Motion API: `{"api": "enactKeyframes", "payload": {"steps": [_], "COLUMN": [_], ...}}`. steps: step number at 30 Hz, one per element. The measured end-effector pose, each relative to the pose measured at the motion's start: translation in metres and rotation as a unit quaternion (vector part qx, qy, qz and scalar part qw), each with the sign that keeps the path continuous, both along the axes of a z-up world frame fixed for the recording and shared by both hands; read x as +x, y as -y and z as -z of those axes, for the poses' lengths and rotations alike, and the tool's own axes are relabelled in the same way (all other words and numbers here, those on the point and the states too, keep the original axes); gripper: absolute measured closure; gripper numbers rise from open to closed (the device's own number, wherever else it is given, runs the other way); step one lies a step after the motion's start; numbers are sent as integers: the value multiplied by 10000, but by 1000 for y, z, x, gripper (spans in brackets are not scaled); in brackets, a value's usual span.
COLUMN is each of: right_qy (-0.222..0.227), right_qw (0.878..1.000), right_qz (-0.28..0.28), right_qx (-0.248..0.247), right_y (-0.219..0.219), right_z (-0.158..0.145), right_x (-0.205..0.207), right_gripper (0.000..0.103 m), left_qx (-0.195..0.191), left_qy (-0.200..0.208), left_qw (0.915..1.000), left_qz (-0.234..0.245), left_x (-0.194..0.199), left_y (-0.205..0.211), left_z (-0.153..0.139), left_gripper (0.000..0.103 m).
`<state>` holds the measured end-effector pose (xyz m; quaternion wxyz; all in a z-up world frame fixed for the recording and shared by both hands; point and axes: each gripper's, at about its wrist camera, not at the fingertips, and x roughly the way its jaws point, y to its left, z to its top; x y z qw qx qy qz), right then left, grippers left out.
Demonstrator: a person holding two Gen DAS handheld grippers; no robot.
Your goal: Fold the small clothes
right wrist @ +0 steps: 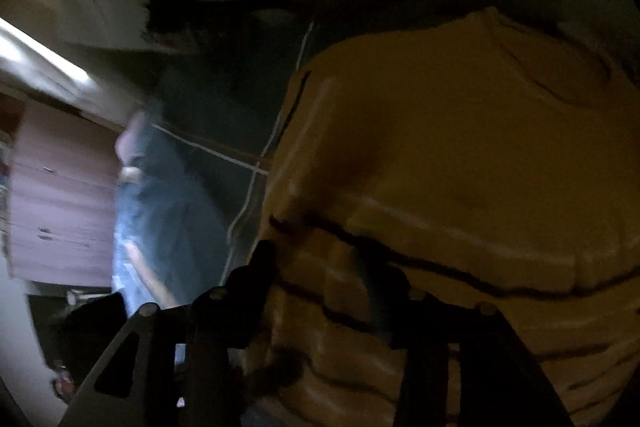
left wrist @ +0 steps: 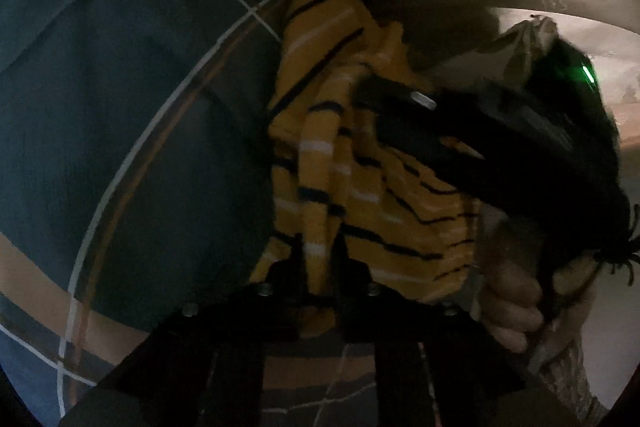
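Two grippers are in play, and both views are dim.

Left wrist view: the left gripper [left wrist: 319, 259] has its jaws drawn close together on a narrow hanging strip of the striped garment [left wrist: 360, 187], a yellow knit with black and white bands. The strip runs down between the two fingers, which pinch it. The rest of the garment lies bunched just above that strip, on a dark blue checked cloth [left wrist: 120, 107] with white and tan lines. The right gripper [left wrist: 500, 147] shows as a black body to the right of the garment, crossing over its right part; a green light glows on its upper end. A hand [left wrist: 512, 307] grips it from below, at the garment's lower right. Whether its fingertips touch the garment cannot be told from here.

Right wrist view: the picture is heavily blurred. The striped garment [right wrist: 460, 167] fills the right half, folds stacked toward the bottom. The right gripper [right wrist: 326, 291] has its jaws standing apart; the left finger [right wrist: 256, 275] lies at the garment's left edge, the right one over the yellow knit. Fabric sits between them, but no pinch is visible. The blue checked cloth [right wrist: 208, 131] lies left of the garment, and pale drawer fronts [right wrist: 60, 195] stand further left.
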<state>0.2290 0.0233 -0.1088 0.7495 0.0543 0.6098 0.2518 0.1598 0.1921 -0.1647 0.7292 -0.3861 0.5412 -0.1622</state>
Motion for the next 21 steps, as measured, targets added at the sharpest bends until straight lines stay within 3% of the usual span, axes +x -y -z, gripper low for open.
{"api": "enactKeyframes", "payload": {"steps": [5,9,13,14,15,17,18,21], "right_qy": [233,334,649,733,842,1093,1169,1239], "right_qw": [9935,9764,9556,9534,9511,9479,9535,9714], "right_qz": [-441,-788,-1085,-1110,-1133,-1135,-1098,-799], "right_qx": [-1021,-1982,-2661,-2707,-2748,-2769,-2551,-1860], "right_y": [-36,-70,-87,-88,-88,-83,-75,-44], "right_z": [9,25,36,36,36,32,25,1], "right_x": [0,-4,-12,-14,-16,-19,-20,-17], "right_gripper": [40,34,35,40,55,73,80,84], "left_qx": [-271,-391,-378,-342,-268,-200,-150,57], "left_qy": [77,77,171,203,257,349,423,673], "left_qw": [9996,9992,9991,9992,9993,9991,9988,9971], "left_qz": [-14,-60,-61,-60,-72,-127,-175,-351], "left_x": [-4,-7,-21,-23,-29,-36,-40,-48], "left_y": [3,0,-12,-14,-18,-26,-30,-40], "left_z": [-3,-2,-8,-12,-17,-28,-36,-60], "left_gripper": [93,93,93,93,94,94,94,94]}}
